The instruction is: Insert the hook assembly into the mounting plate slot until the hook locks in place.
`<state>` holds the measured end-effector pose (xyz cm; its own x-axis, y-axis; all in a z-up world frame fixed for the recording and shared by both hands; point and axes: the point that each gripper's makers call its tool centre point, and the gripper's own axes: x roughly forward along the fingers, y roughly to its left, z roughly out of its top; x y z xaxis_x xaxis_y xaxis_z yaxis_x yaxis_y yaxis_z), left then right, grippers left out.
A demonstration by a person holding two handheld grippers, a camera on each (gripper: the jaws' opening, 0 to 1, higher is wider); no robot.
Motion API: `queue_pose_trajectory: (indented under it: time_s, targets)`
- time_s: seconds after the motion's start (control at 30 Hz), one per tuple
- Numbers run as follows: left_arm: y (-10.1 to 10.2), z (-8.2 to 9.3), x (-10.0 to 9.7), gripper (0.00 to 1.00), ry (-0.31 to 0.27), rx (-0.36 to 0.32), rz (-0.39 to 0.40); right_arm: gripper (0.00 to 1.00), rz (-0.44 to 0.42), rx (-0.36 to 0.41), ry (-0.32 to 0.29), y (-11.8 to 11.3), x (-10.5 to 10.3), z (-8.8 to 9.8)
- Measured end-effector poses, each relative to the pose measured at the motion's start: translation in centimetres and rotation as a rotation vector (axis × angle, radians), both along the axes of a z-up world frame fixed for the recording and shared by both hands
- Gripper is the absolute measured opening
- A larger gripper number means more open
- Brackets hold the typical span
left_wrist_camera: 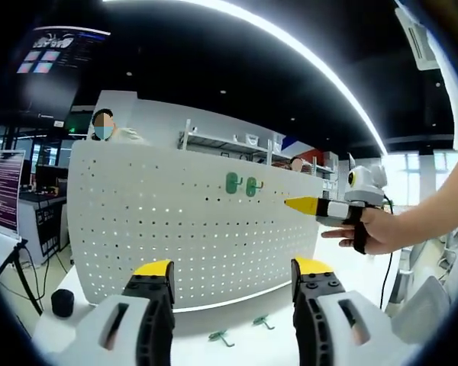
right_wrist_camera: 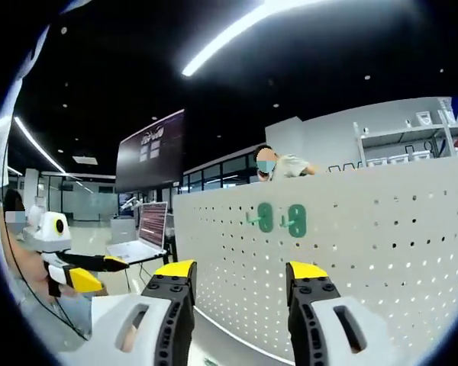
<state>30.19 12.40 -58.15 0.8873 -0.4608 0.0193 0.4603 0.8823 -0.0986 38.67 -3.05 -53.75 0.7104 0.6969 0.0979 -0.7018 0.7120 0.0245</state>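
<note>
A white perforated mounting plate (left_wrist_camera: 137, 229) stands upright on the table, with two green hooks (left_wrist_camera: 242, 184) side by side high on its face. Two more green hooks (left_wrist_camera: 220, 336) lie loose on the table at its foot. My left gripper (left_wrist_camera: 233, 278) hangs open and empty in front of the plate, above the loose hooks. My right gripper (left_wrist_camera: 320, 207), held in a hand, comes in from the right at the height of the mounted hooks. In the right gripper view the plate (right_wrist_camera: 382, 252) and its two hooks (right_wrist_camera: 281, 218) are ahead, and the right gripper (right_wrist_camera: 240, 286) is open and empty.
A black round knob (left_wrist_camera: 62, 302) sits on the table left of the plate. A monitor (left_wrist_camera: 1, 191) stands at far left, a laptop (right_wrist_camera: 141, 236) on a desk beyond. A person (right_wrist_camera: 278, 164) sits behind the plate. The left gripper (right_wrist_camera: 84, 274) shows at the left.
</note>
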Motion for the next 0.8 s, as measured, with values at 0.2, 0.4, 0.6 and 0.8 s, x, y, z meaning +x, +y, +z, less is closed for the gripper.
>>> queue_pose_trajectory:
  time_s: [0.2, 0.4, 0.6, 0.8]
  targets:
    - [-0.1, -0.1, 0.0, 0.66, -0.004, 0.015, -0.005, 0.49, 0.0, 0.012, 0.026, -0.6, -1.1, -1.1]
    - [-0.3, -0.1, 0.1, 0.68, 0.001, 0.016, -0.016, 0.51, 0.0, 0.008, 0.033, -0.8, -2.4, -1.9]
    - [-0.3, -0.3, 0.0, 0.69, 0.006, 0.026, -0.021, 0.53, -0.003, 0.006, 0.045, -1.3, -3.3, -2.7]
    - [-0.3, -0.4, 0.0, 0.69, 0.003, 0.025, -0.025, 0.54, -0.013, 0.011, 0.054, -1.9, -3.9, -3.1]
